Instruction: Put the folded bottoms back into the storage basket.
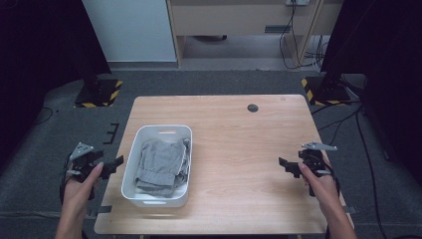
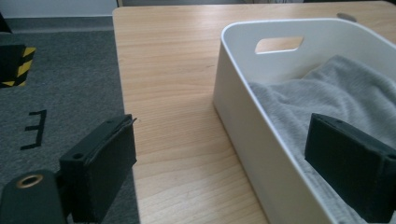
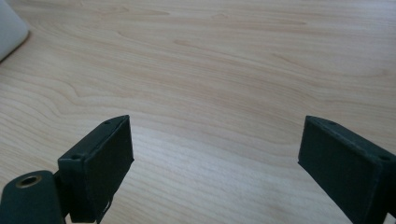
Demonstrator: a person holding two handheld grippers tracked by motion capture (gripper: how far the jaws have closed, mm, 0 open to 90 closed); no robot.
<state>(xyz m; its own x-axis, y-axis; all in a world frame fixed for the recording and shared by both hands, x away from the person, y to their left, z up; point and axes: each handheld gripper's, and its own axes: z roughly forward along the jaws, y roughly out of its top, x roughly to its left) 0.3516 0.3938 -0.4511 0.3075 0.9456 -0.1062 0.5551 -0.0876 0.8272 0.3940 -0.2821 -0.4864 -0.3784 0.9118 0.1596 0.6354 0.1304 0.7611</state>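
A white plastic bin (image 1: 134,154) with handle slots sits on the left half of the wooden table (image 1: 239,149). Crumpled grey cloth (image 1: 161,167) lies inside it. My left gripper (image 1: 112,164) hovers open at the table's left edge, just left of the bin. In the left gripper view the bin wall (image 2: 252,121) and grey cloth (image 2: 317,93) lie between the spread jaws (image 2: 224,163). My right gripper (image 1: 287,166) is open over the table's right side, with nothing but bare wood between its jaws (image 3: 215,163).
A dark round grommet (image 1: 253,107) is set in the table's far side. Grey carpet surrounds the table, with yellow-black striped stand bases (image 1: 97,94) at the far left and far right (image 1: 323,89). Cables (image 1: 298,45) trail beyond. A corner of the bin (image 3: 9,32) is at the upper left of the right gripper view.
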